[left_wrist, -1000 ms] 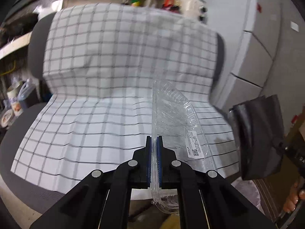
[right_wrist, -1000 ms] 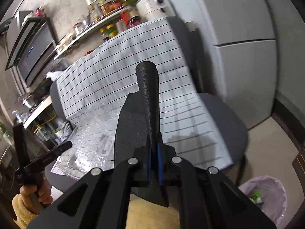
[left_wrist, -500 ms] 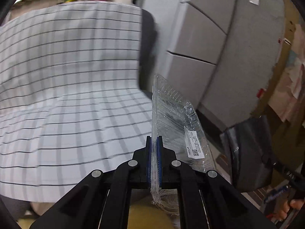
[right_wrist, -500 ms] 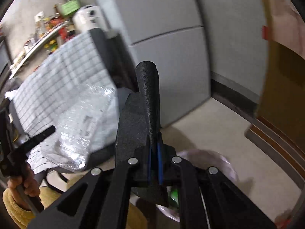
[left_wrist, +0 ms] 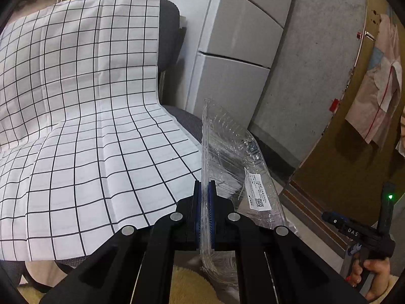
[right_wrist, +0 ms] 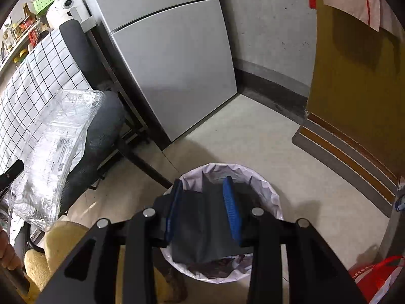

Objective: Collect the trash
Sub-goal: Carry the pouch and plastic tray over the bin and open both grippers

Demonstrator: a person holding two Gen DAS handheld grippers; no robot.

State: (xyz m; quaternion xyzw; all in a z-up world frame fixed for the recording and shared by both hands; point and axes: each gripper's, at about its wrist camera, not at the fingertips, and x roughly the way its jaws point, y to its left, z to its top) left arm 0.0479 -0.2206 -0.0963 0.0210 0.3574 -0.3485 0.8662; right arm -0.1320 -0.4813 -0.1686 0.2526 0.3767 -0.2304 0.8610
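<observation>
My left gripper is shut on the edge of a clear plastic clamshell container with a white label, held upright beside the chair seat. The container also shows in the right wrist view, at the left. My right gripper is open directly above a trash bin lined with a pale purple bag. A black foam tray lies inside the bin, just below the open fingers.
A grey office chair draped with a white checked cloth fills the left. A grey fridge stands behind the bin. A brown door is on the right. A red-and-white bag sits at the lower right.
My right gripper swung from the chair to above the bin, opened and let the black tray drop in. My left gripper, still holding the container, turned right toward the fridge.
</observation>
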